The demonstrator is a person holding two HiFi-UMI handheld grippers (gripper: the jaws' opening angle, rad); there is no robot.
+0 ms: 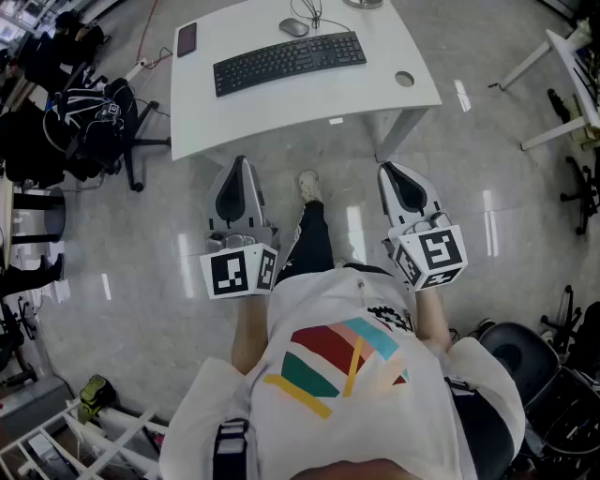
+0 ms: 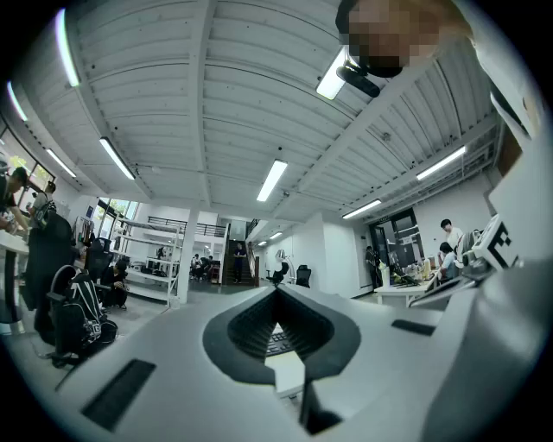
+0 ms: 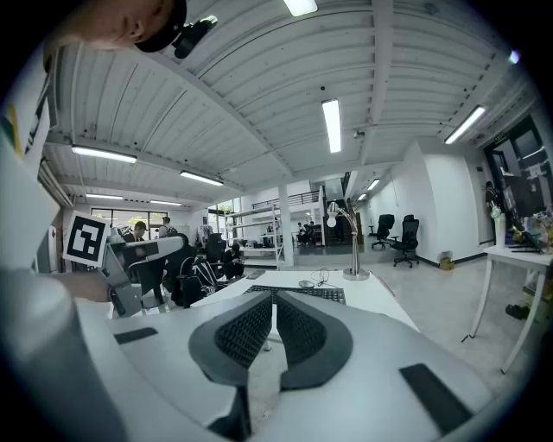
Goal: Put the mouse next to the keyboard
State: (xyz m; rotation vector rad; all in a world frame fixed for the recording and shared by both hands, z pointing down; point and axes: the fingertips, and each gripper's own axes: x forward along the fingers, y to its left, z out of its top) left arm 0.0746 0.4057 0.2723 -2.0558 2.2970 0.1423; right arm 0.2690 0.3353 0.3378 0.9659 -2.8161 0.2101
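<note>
A grey mouse (image 1: 293,27) lies on the white table (image 1: 281,117), just beyond the far side of a black keyboard (image 1: 291,62). From the right gripper view the keyboard (image 3: 298,293) and the mouse (image 3: 306,283) show small past the jaws. I hold both grippers close to my body, short of the table's near edge. My left gripper (image 1: 240,164) is shut with nothing in it, its tips meeting (image 2: 276,293). Nothing is held in my right gripper (image 1: 390,169) either, and its jaws are shut (image 3: 274,293).
A dark phone (image 1: 187,39) lies at the table's far left corner, and a round cable hole (image 1: 404,79) is at its right. An office chair with a black backpack (image 1: 94,117) stands left of the table. A desk lamp (image 3: 354,250) stands at the table's back.
</note>
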